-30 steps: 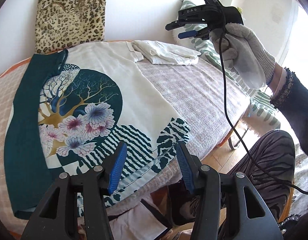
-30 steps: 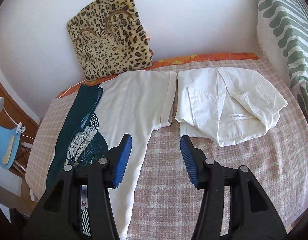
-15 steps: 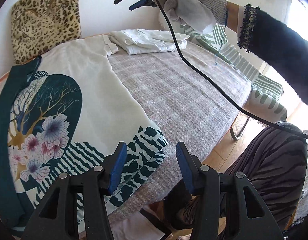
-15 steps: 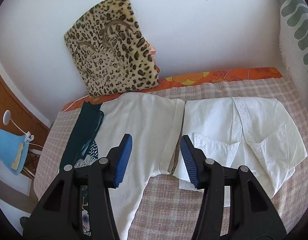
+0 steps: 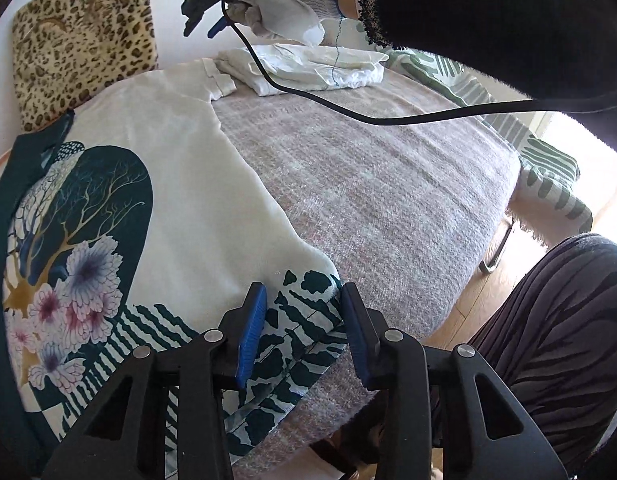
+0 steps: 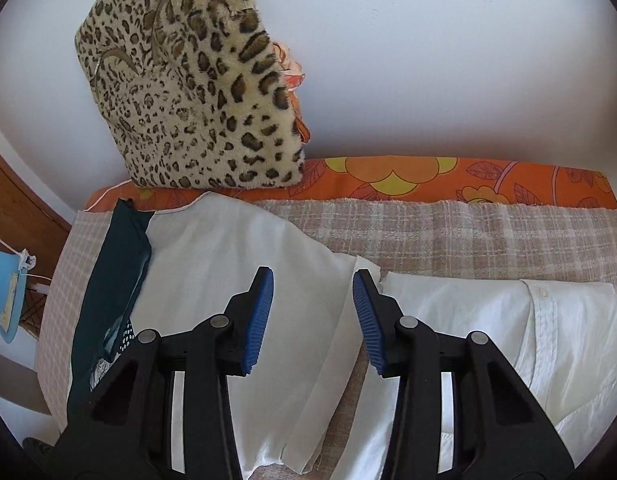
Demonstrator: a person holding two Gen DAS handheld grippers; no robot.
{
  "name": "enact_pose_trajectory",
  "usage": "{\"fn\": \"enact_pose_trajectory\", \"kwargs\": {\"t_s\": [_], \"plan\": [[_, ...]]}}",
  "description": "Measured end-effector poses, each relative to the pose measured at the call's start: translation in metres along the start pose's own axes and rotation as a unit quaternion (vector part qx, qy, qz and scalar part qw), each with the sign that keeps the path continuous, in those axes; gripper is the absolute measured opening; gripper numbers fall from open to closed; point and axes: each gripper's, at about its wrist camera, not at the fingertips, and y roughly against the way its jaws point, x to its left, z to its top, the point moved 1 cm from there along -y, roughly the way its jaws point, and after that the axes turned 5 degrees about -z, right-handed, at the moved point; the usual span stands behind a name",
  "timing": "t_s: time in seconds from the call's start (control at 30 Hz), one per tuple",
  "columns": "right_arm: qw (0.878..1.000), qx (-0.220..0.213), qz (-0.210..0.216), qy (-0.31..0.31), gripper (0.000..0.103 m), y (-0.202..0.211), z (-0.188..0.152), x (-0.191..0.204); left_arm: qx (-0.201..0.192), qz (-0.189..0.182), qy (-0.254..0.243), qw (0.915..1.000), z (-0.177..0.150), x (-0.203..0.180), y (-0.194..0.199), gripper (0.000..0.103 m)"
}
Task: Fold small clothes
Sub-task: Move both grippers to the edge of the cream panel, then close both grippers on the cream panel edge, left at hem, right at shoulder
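A cream printed top (image 5: pixel 180 184), smooth, with a teal tree-and-flower panel, lies flat on the nubbly plaid blanket (image 5: pixel 368 200). The left gripper (image 5: pixel 304 332) hovers over its striped hem corner, jaws just narrowing but still apart, the cloth unpinched. The right gripper (image 6: pixel 313 320), also closing, is spread above the cuffed sleeve (image 6: pixel 340 320), beside a folded white shirt (image 6: pixel 488 328). Bare blanket stretches rightward.

Soft matt cloth shirt (image 5: pixel 196 184) under the tongs; beyond them a coarse woven blanket (image 5: pixel 368 208) and furry cushion (image 6: pixel 192 92).
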Motion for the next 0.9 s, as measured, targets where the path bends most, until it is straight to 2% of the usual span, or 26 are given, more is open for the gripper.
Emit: {"fn": "enact_pose_trajectory", "kwargs": {"t_s": [0.2, 0.27, 0.43, 0.57, 0.6, 0.63, 0.7, 0.9], "plan": [[1.000, 0.021, -0.010, 0.009, 0.044, -0.044, 0.015, 0.000, -0.003, -0.005, 0.001, 1.0000, 0.002, 0.003, -0.002, 0.036], [0.999, 0.033, -0.026, 0.019, 0.044, -0.057, 0.016, -0.001, -0.005, -0.009, 0.006, 0.9999, 0.002, 0.004, -0.002, 0.036], [0.996, 0.070, -0.045, 0.018, 0.045, -0.080, 0.010, -0.013, -0.014, -0.012, 0.021, 0.9996, 0.002, 0.012, -0.001, 0.025], [0.996, 0.068, -0.047, 0.033, 0.045, -0.084, 0.004, -0.011, -0.022, -0.020, 0.033, 0.9990, 0.001, 0.018, 0.001, 0.015], [0.995, 0.068, -0.055, 0.039, 0.039, -0.085, 0.003, -0.009, -0.024, -0.027, 0.040, 0.9985, 0.001, 0.021, 0.001, 0.013], [0.995, 0.068, -0.060, 0.045, 0.021, -0.086, 0.001, -0.006, -0.025, -0.033, 0.049, 0.9979, 0.002, 0.024, 0.002, 0.011], [0.994, 0.069, -0.062, 0.053, 0.009, -0.085, 0.000, -0.001, -0.029, -0.047, 0.070, 0.9960, 0.003, 0.030, 0.003, 0.007], [0.993, 0.055, -0.082, 0.065, 0.006, -0.076, 0.005, 0.016, -0.035, -0.067, 0.099, 0.9922, -0.001, 0.035, 0.007, 0.004]]}}
